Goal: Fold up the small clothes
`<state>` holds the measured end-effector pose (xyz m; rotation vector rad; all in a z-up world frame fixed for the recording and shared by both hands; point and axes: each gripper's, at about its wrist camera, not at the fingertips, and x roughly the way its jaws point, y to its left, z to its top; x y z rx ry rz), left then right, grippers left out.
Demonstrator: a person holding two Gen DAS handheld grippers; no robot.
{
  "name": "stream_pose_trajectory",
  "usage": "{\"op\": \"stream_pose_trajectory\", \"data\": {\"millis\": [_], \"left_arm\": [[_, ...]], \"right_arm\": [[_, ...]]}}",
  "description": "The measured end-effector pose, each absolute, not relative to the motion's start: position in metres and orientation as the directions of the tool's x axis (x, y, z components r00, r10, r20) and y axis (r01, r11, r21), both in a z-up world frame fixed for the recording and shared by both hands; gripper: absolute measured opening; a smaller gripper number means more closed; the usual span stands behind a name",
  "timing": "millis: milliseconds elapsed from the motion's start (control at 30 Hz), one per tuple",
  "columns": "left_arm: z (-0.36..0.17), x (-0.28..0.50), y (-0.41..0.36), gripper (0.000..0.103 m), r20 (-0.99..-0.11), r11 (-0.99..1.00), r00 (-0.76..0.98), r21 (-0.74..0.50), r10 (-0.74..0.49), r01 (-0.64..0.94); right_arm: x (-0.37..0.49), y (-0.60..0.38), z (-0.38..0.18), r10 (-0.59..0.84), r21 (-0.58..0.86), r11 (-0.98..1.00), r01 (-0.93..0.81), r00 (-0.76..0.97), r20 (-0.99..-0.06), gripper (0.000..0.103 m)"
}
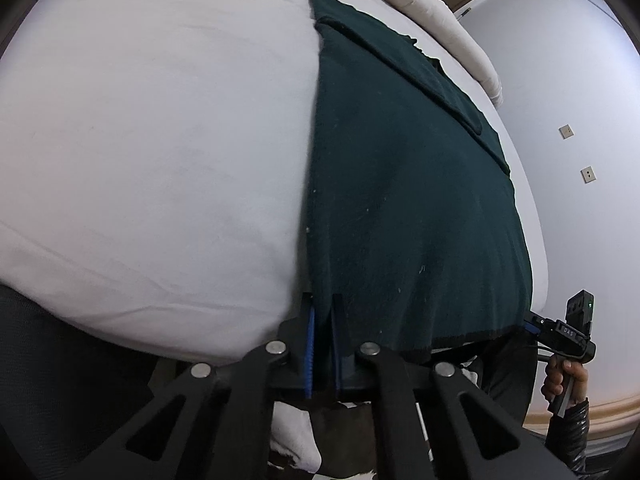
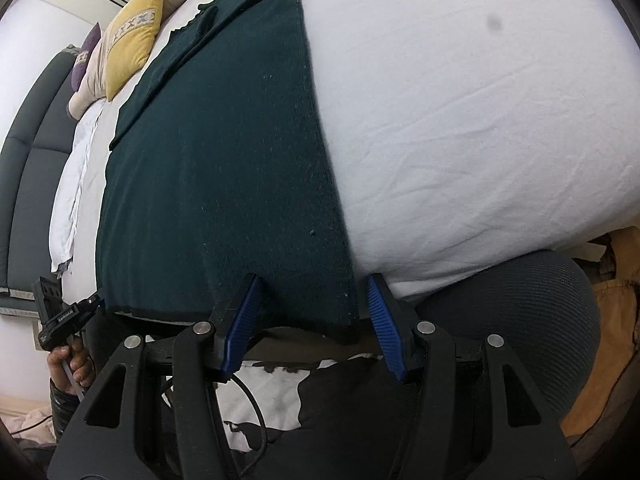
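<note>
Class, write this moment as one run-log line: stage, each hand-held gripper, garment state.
stage: gripping hem | left hand-held gripper: shut on dark green garment corner | right hand-held gripper: open, straddling other corner | garment: flat on white bed

We look from both wrists, low at the bed's (image 1: pixel 160 120) near edge, facing along the dark green garment (image 1: pixel 400 200) toward 12 o'clock, very close; both views share that garment (image 2: pixel 220 160) and white sheet

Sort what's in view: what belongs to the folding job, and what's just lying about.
Job:
dark green garment, laid flat on the bed
left gripper, shut on its near hem corner
right gripper, open around the other corner

Lying about:
yellow cushion
purple cushion
cream duvet
</note>
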<state>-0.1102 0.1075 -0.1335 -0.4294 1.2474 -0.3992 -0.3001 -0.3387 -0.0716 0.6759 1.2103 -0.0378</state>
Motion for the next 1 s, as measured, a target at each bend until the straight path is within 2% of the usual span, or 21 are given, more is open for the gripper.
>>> {"op": "stream_pose_trajectory", "data": {"millis": [67,133,167,200,367,600,1000], "left_arm": [[-0.132,-0.111,0.107,0.006,-0.816,0.856,0.272,-0.513,-0.509,0.063],[-0.13,-0.111,0.107,0.006,-0.816,0.858,0.278,-0.51,-0.508,0.071],[-0.128,-0.111,0.107,0.006,-0.814,0.857,0.282,-0.509,-0.508,0.076],[-0.125,-0.112,0.107,0.006,-0.81,0.855,0.287,-0.512,-0.511,0.078],[-0.111,-0.116,0.116,0.005,-0.771,0.825,0.318,-0.559,-0.552,0.078],[-0.079,-0.114,0.123,0.005,-0.69,0.77,0.389,-0.631,-0.611,0.09],[-0.05,-0.096,0.132,0.005,-0.512,0.605,0.455,-0.792,-0.729,0.078]], "right_arm": [[-0.294,-0.338,-0.073,0.325,0.461,0.804,0.375,0.371,-0.87,0.038],[-0.297,-0.339,-0.075,0.339,0.469,0.803,0.369,0.365,-0.867,0.02],[-0.299,-0.338,-0.074,0.338,0.468,0.806,0.362,0.367,-0.866,0.017],[-0.301,-0.339,-0.073,0.339,0.471,0.806,0.359,0.372,-0.864,0.008],[-0.309,-0.349,-0.058,0.368,0.535,0.775,0.334,0.45,-0.814,0.007],[-0.307,-0.367,-0.012,0.413,0.671,0.693,0.264,0.618,-0.669,0.006],[-0.289,-0.378,0.024,0.421,0.77,0.607,0.197,0.741,-0.522,0.006]]}}
